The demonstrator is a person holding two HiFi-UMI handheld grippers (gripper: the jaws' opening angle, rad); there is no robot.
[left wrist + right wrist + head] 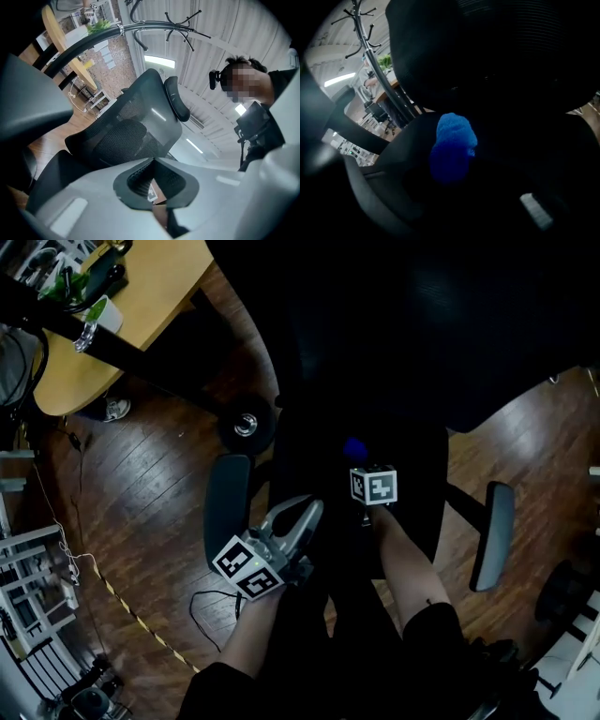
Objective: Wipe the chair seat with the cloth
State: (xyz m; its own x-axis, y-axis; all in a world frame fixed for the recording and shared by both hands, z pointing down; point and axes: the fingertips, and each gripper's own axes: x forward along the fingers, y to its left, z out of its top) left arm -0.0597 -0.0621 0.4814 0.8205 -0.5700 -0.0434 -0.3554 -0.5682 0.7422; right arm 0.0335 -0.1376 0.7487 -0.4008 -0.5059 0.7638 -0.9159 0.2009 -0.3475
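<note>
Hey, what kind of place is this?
Most likely an office or lab workspace: there is a mesh office chair, a wooden desk and a coat stand.

A tan wooden surface (159, 287) with a green plant (67, 284) stands top left over dark plank floor (159, 512); a black cable (214, 593) and striped tape (141, 620) lie near white shelving (23, 568).

Blue cloth (452, 140); black chair (394, 352); brown plank floor (150, 521); tan table (159, 287) at 11 o'clock; black-and-white patterned cubes (373, 486).
</note>
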